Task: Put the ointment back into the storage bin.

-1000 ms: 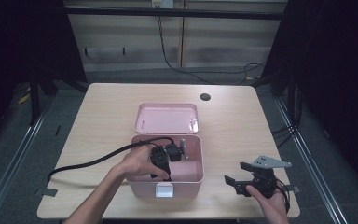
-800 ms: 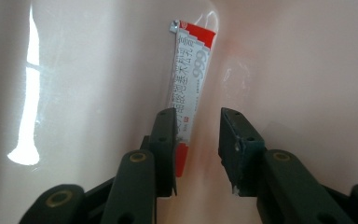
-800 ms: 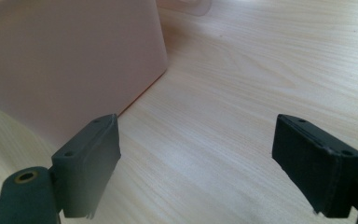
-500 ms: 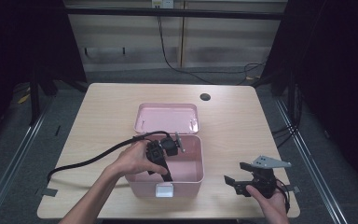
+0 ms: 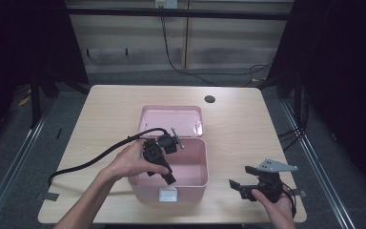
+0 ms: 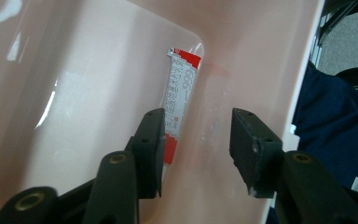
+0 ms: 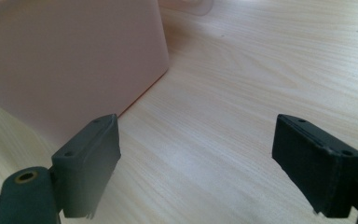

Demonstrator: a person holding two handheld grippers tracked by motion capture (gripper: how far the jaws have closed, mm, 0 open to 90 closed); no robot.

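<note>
Overhead, pale wooden table [image 5: 105, 109]; dark surroundings

Counting one pink box [image 5: 190, 174] with one open lid [image 5: 171, 119], one red-and-white sachet [image 6: 181, 93] lying inside, two hand-held grippers, left hand-held gripper [image 6: 196, 144] and right hand-held gripper [image 7: 196, 168], one desk [image 5: 109, 109], one round hole [image 5: 209, 99] near its far edge

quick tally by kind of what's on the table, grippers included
pink box: 1
red and white packet, lying in the box: 1
grippers: 2, left open over the packet, right open over the table
total: 4
</note>
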